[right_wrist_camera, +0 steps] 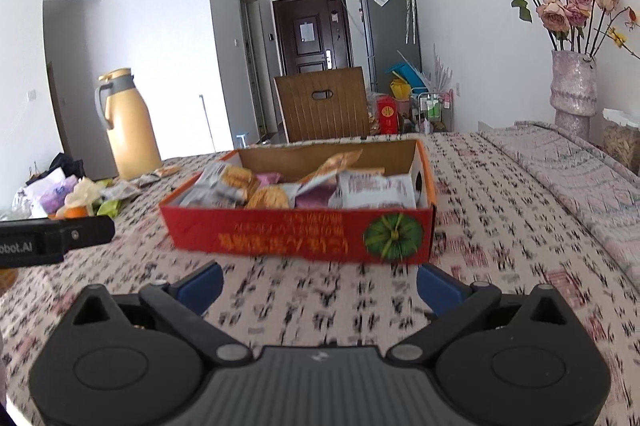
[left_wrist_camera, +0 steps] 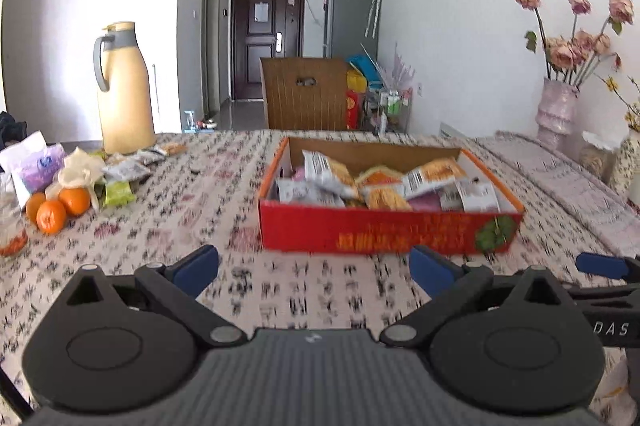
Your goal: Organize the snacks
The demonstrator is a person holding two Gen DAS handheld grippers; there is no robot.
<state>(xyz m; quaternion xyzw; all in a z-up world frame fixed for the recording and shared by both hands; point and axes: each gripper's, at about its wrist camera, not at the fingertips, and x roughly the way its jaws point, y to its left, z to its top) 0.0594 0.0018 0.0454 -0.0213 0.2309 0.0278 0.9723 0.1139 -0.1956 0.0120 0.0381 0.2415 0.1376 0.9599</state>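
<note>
A red cardboard box point(left_wrist_camera: 384, 232) stands on the patterned tablecloth, filled with several snack packets point(left_wrist_camera: 384, 182). It also shows in the right wrist view point(right_wrist_camera: 280, 238) with its packets point(right_wrist_camera: 304, 186). My left gripper point(left_wrist_camera: 314, 268) is open and empty, a short way in front of the box. My right gripper point(right_wrist_camera: 320, 286) is open and empty, also just in front of the box. Loose snack packets point(left_wrist_camera: 128, 166) lie at the far left by the jug. The right gripper's blue fingertip point(left_wrist_camera: 602, 266) shows at the right edge of the left wrist view.
A tan thermos jug point(left_wrist_camera: 124, 90) stands at the back left. Three oranges point(left_wrist_camera: 56, 208) and bags point(left_wrist_camera: 36, 166) lie left. A pink vase with dried roses point(left_wrist_camera: 556, 110) stands at the right. A wooden chair point(left_wrist_camera: 306, 94) is behind the table.
</note>
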